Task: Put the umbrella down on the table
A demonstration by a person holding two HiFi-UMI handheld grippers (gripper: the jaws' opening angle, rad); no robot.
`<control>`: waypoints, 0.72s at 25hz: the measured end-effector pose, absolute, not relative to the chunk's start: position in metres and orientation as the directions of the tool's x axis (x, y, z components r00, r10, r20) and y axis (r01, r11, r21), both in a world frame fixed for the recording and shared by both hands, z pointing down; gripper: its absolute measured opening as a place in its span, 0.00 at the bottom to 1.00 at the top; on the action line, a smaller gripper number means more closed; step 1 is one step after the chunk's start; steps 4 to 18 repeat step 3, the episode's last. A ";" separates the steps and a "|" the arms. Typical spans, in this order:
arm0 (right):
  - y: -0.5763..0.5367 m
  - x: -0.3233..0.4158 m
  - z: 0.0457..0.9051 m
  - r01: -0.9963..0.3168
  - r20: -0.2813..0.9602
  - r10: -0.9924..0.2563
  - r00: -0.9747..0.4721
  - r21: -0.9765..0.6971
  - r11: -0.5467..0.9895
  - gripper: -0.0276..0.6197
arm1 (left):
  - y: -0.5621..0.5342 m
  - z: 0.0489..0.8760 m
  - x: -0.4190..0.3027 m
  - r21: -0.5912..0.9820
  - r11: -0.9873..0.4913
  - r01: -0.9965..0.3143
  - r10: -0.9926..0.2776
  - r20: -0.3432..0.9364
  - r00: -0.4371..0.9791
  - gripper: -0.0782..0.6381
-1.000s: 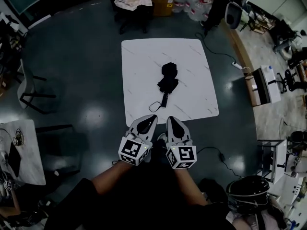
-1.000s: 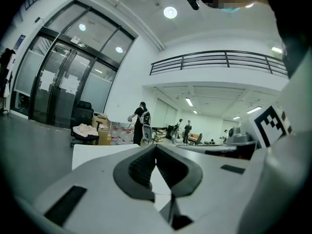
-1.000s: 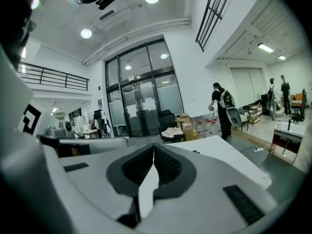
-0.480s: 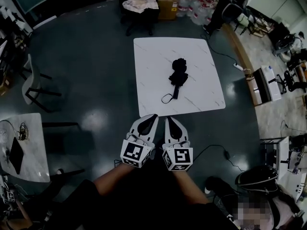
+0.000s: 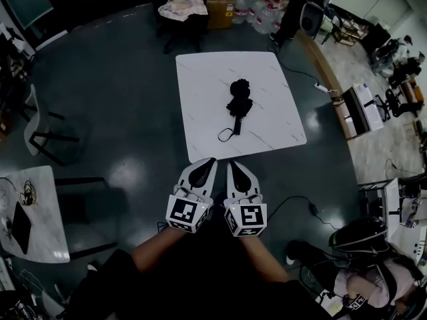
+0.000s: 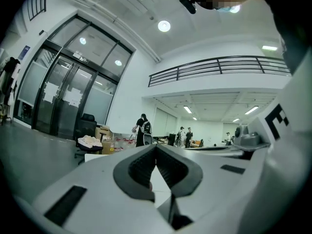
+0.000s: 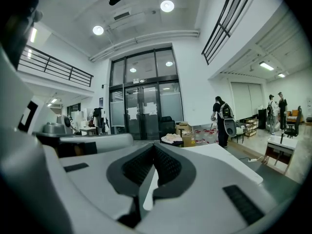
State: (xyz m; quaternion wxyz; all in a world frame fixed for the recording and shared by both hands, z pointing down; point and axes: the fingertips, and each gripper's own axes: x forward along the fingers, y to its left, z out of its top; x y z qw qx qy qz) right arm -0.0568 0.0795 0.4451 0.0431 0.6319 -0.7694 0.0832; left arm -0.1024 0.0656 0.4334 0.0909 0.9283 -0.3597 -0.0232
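A folded black umbrella [image 5: 237, 101] lies near the middle of the white marble table [image 5: 200, 79], its handle and wrist loop [image 5: 226, 134] pointing toward the near edge. Neither gripper touches it. Both grippers are held side by side in front of the person, short of the table's near edge. The left gripper [image 5: 207, 166] is shut with nothing in it, and its jaw tips [image 6: 155, 148] meet. The right gripper [image 5: 233, 168] is shut and empty too, tips [image 7: 154, 147] together. The umbrella does not show in either gripper view.
A dark chair [image 5: 47, 129] stands left of the table and a second white table [image 5: 37, 209] sits at the lower left. Boxes and a cloth-covered chair [image 5: 181, 9] lie beyond the far edge. A cable and power strip [image 5: 321, 87] run along the floor at right.
Across the frames the table and umbrella shift about in the head view while both grippers stay shut together at the same spot in it. The umbrella stays lying on the table.
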 end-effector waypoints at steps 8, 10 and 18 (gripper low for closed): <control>0.080 -0.054 0.442 -0.982 0.174 -0.967 -0.187 -0.064 0.179 0.07 | 0.066 0.422 -0.105 0.144 -0.717 -0.682 -0.691 -0.013 0.723 0.13; 0.080 -0.054 0.442 -0.982 0.174 -0.967 -0.187 -0.064 0.179 0.07 | 0.066 0.422 -0.105 0.144 -0.717 -0.682 -0.691 -0.013 0.723 0.13; 0.080 -0.054 0.442 -0.982 0.174 -0.967 -0.187 -0.064 0.179 0.07 | 0.066 0.422 -0.105 0.144 -0.717 -0.682 -0.691 -0.013 0.723 0.13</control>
